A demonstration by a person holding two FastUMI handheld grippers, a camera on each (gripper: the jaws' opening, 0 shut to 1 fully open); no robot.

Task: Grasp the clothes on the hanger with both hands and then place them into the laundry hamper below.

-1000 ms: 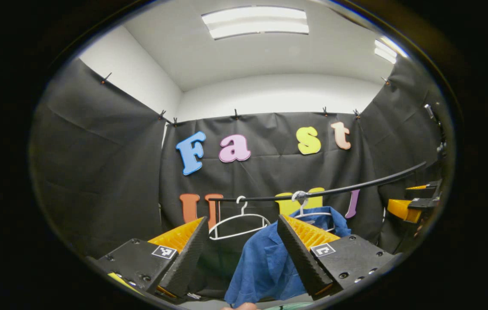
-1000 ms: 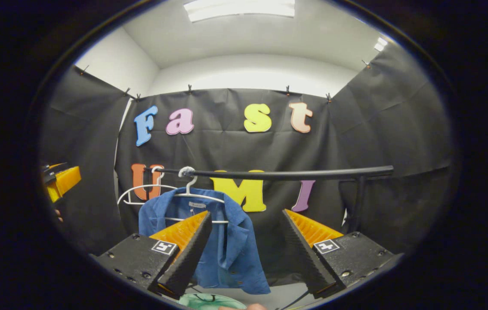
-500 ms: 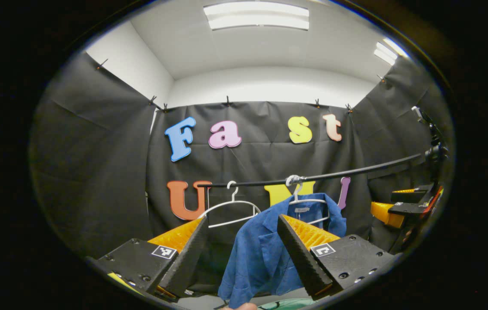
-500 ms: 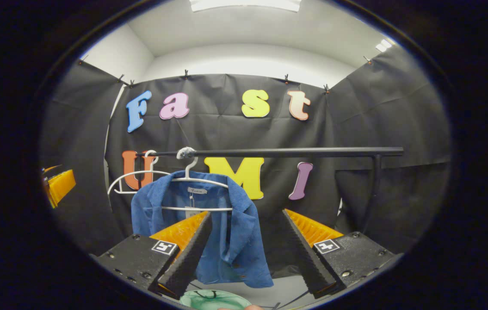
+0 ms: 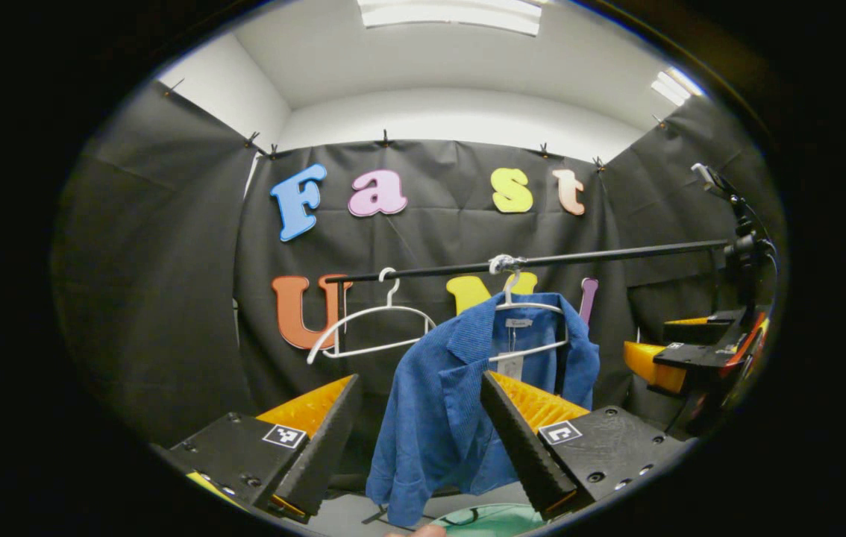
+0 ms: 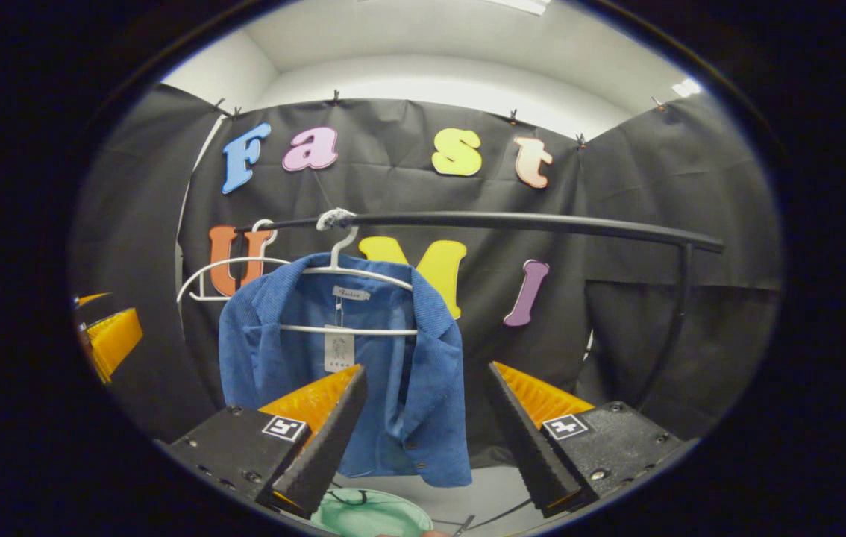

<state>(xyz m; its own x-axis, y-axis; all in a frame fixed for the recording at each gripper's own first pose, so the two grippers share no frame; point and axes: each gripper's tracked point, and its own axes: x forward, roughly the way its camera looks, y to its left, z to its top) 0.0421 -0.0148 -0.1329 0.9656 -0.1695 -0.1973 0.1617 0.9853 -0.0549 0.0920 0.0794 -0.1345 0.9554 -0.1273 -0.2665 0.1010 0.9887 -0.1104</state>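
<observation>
A blue jacket (image 5: 442, 406) (image 6: 408, 388) hangs open on a white hanger (image 6: 348, 272) hooked over a black rail (image 6: 512, 221) (image 5: 602, 257). My left gripper (image 5: 419, 418) is open, some way short of the jacket, which shows between its fingers. My right gripper (image 6: 423, 414) is open too, with the jacket's right front panel in the gap, still at a distance. The right gripper (image 5: 673, 358) also appears at the far right of the left gripper view. A pale green hamper rim (image 6: 371, 514) (image 5: 494, 518) peeks in below the jacket.
An empty white hanger (image 5: 371, 328) (image 6: 225, 276) hangs on the rail left of the jacket. The rail's upright post (image 6: 673, 321) stands at the right. Black cloth walls close in on three sides. A grey floor (image 6: 490, 496) lies under the jacket.
Both views have tilted downward: the rail, hangers and jacket sit higher in frame, more of the jacket is visible, and the green hamper rim has come further into sight. Both grippers stay open.
</observation>
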